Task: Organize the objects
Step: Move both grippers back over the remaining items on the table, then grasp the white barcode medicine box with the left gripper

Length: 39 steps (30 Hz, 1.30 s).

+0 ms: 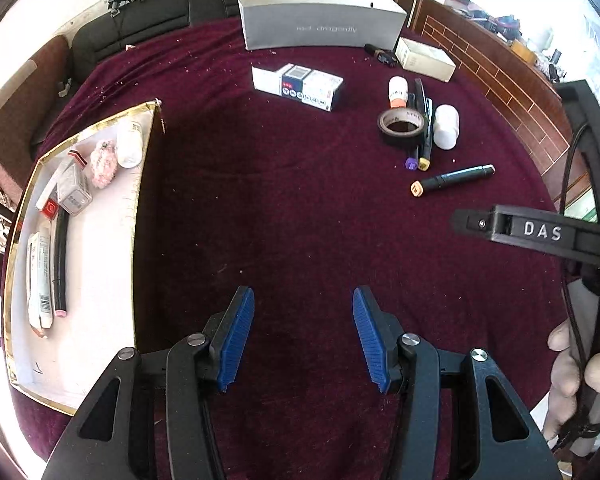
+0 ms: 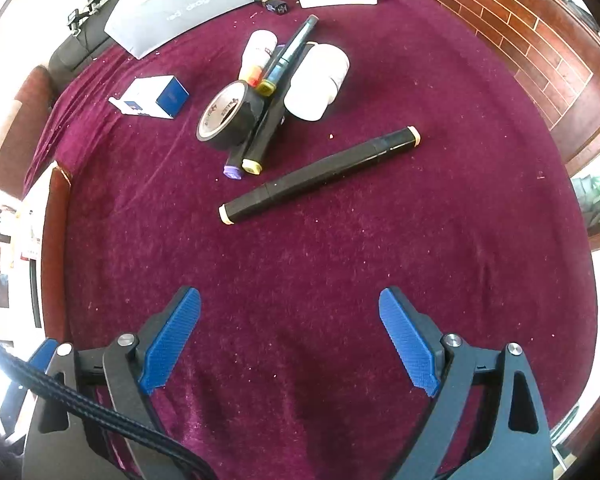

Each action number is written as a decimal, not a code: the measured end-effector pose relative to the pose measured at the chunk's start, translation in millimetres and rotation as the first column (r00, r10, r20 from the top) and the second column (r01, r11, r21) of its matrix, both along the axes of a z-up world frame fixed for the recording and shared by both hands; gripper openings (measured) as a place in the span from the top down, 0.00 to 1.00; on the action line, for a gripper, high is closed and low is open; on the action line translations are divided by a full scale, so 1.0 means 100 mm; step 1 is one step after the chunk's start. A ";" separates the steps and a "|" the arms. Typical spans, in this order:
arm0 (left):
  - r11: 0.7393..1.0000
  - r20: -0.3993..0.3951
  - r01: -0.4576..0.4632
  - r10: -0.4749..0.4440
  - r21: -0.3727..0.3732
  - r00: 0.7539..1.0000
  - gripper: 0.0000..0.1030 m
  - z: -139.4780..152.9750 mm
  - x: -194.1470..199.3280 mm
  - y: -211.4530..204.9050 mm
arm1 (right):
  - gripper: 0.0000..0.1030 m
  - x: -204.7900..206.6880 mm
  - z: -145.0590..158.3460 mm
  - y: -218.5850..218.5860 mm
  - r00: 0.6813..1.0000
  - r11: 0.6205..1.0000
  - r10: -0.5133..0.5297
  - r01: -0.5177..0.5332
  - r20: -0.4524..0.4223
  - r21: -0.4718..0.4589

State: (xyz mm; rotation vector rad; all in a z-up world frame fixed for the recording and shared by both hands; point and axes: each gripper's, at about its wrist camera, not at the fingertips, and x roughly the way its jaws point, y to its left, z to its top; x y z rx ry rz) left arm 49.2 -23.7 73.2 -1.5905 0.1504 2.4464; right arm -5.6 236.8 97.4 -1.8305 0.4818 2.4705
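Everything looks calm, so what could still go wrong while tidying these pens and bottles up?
The lone black marker is round and might roll off if the open right gripper nudges it. The tape roll leans on other markers, so pulling one could topple the pile.

Maroon cloth, brick-patterned floor

Markers part-hidden — under tape roll.

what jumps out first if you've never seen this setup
The deep red cloth fills both views. A lone black marker lies apart on it, ahead of the open, empty right gripper, beside a clutter around a black tape roll. Left, a gold-edged tray already holds items.
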 end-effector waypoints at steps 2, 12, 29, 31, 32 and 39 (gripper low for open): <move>1.000 0.009 -0.003 0.003 -0.007 1.000 0.56 -0.04 -0.01 0.01 | 0.11 -0.02 -0.01 0.00 1.000 1.000 0.003 -0.003 -0.001 -0.004; 0.999 0.088 -0.021 0.023 -0.026 0.996 0.56 -0.47 -0.12 0.00 | 0.11 -0.20 0.09 -0.07 0.999 0.999 0.037 -0.037 -0.032 -0.005; 0.997 0.119 0.014 -0.023 0.077 0.993 0.06 -0.46 0.07 0.04 | 0.10 -2.00 0.44 -1.01 0.943 0.950 0.300 -0.281 -0.144 0.139; 0.995 0.087 -0.051 0.044 0.083 0.995 0.06 -0.34 0.15 -0.16 | 0.10 -2.22 0.30 -1.06 0.948 0.948 0.300 -0.285 -0.102 0.140; 0.996 0.075 -0.062 0.056 0.072 0.996 0.06 -0.31 0.18 -0.21 | 0.10 -2.31 0.23 -1.08 0.950 0.948 0.301 -0.289 -0.083 0.135; 0.987 0.007 -0.124 0.124 0.104 0.992 0.06 -0.08 0.17 -0.49 | 0.12 -2.13 -0.08 -1.52 0.863 0.858 0.504 -0.497 0.032 -0.131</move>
